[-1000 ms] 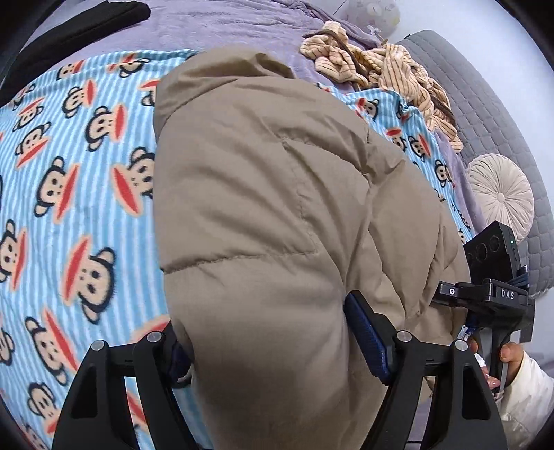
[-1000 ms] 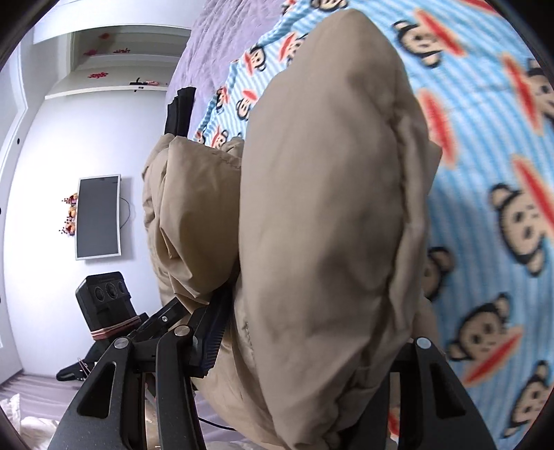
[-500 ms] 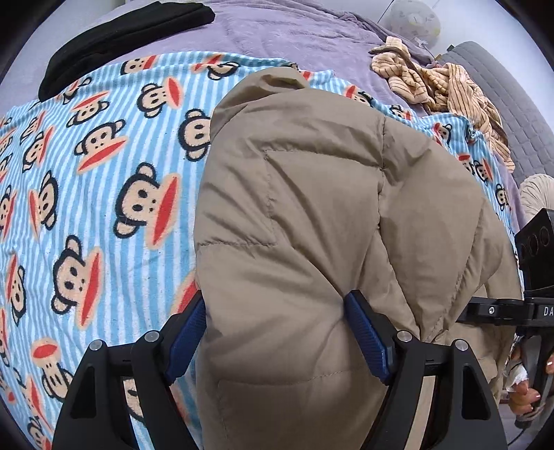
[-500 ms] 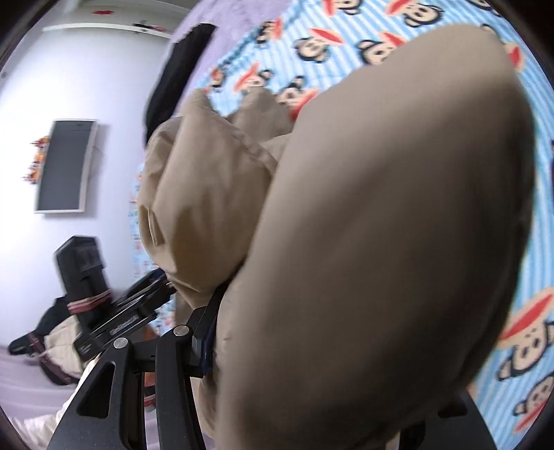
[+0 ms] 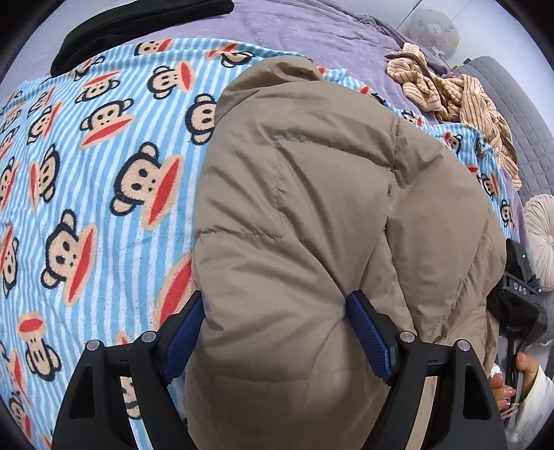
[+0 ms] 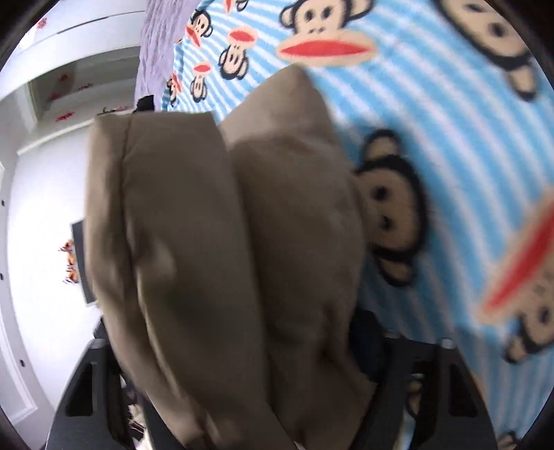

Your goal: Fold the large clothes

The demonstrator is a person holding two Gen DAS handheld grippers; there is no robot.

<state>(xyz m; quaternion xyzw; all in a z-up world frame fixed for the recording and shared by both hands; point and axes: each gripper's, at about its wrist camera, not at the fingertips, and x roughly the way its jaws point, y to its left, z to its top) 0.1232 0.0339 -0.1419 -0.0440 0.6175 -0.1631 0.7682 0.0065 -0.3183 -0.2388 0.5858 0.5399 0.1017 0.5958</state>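
Puffer jacket (image 5: 329,214) in tan sits bunched on the monkey-print blanket (image 5: 86,180). Left gripper (image 5: 277,332) and right gripper (image 6: 235,346) each pinch a thick wad of it. Best bet: lift both ends level so the padding doesn't slump mid-fold.

A blue striped blanket (image 5: 104,180) printed with monkey faces covers a purple bedspread (image 5: 311,31). A black garment (image 5: 138,24) lies at the upper left, a crumpled tan striped garment (image 5: 457,97) at the upper right, and a round cream cushion (image 5: 540,235) at the right edge.
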